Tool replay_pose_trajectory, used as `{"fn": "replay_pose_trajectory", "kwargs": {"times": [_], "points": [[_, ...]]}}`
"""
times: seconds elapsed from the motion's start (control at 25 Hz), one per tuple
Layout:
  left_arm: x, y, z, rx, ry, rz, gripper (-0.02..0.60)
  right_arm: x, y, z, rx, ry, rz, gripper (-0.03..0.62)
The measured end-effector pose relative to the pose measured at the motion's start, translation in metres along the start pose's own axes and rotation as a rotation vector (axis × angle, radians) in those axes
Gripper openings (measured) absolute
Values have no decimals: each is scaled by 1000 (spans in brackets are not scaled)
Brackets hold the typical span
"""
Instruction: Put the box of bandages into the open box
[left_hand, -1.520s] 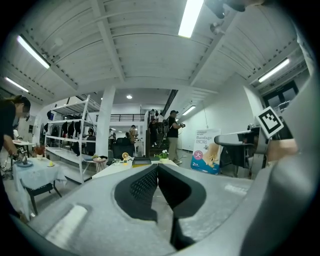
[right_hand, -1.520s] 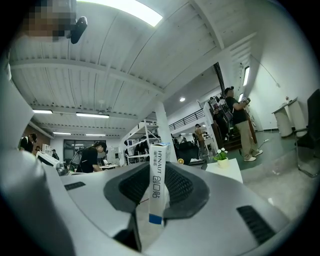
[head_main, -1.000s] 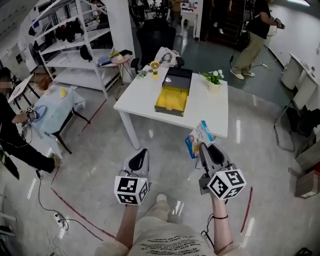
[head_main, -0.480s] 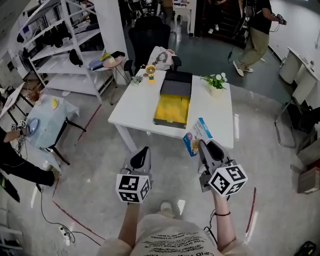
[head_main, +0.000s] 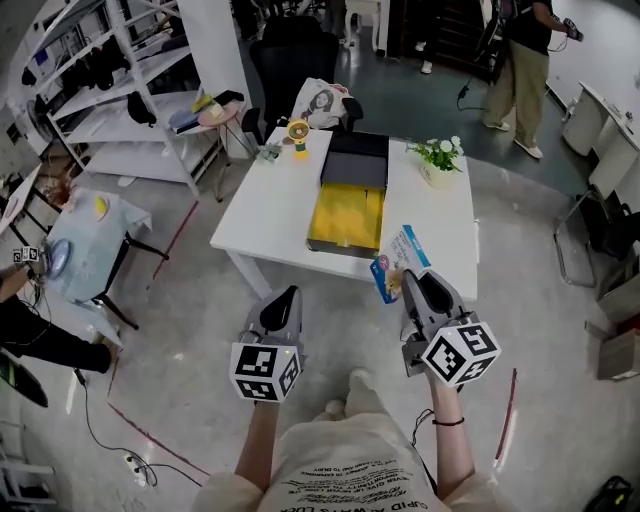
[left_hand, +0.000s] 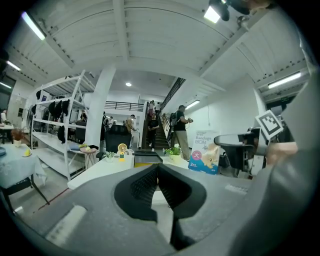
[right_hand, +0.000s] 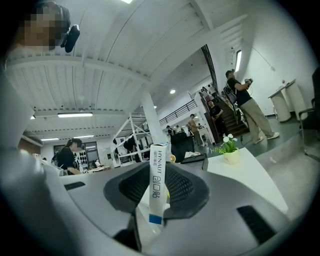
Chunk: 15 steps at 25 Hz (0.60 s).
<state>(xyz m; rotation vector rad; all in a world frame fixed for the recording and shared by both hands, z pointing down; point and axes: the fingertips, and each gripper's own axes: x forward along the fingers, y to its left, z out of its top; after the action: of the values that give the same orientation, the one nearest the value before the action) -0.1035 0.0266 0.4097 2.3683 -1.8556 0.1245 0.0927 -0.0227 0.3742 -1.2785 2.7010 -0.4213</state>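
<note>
The bandage box (head_main: 400, 262), white and blue, stands upright between the jaws of my right gripper (head_main: 412, 285), which is shut on it in the air just before the white table's (head_main: 270, 210) near edge. In the right gripper view the box's narrow side (right_hand: 157, 187) fills the gap between the pads. The open box (head_main: 347, 215), yellow inside with a black lid folded back, lies in the middle of the table. My left gripper (head_main: 282, 300) hangs level with the right one, shut and empty; its pads meet in the left gripper view (left_hand: 157, 172).
On the table's far side stand a potted plant (head_main: 440, 160) and a small yellow fan (head_main: 297, 135). Behind it is a black chair with a bag (head_main: 325, 100). White shelves (head_main: 110, 80) and a small cloth-covered table (head_main: 85, 225) are at the left. A person (head_main: 525, 60) walks at the back right.
The table has drawn slightly nearer in the head view and the person at the back has walked right. Both grippers keep their pose, the right one holding the bandage box throughout.
</note>
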Motion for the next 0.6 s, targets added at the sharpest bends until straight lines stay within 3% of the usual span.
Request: {"fn": "replay_pose_trajectory", "kwargs": {"times": [0.28, 0.6], "points": [[43, 17, -4, -2, 20, 9, 22, 40, -32, -3, 86, -3, -9, 94], [119, 50, -5, -22, 49, 19, 22, 117, -71, 1, 184, 26, 55, 94]]}}
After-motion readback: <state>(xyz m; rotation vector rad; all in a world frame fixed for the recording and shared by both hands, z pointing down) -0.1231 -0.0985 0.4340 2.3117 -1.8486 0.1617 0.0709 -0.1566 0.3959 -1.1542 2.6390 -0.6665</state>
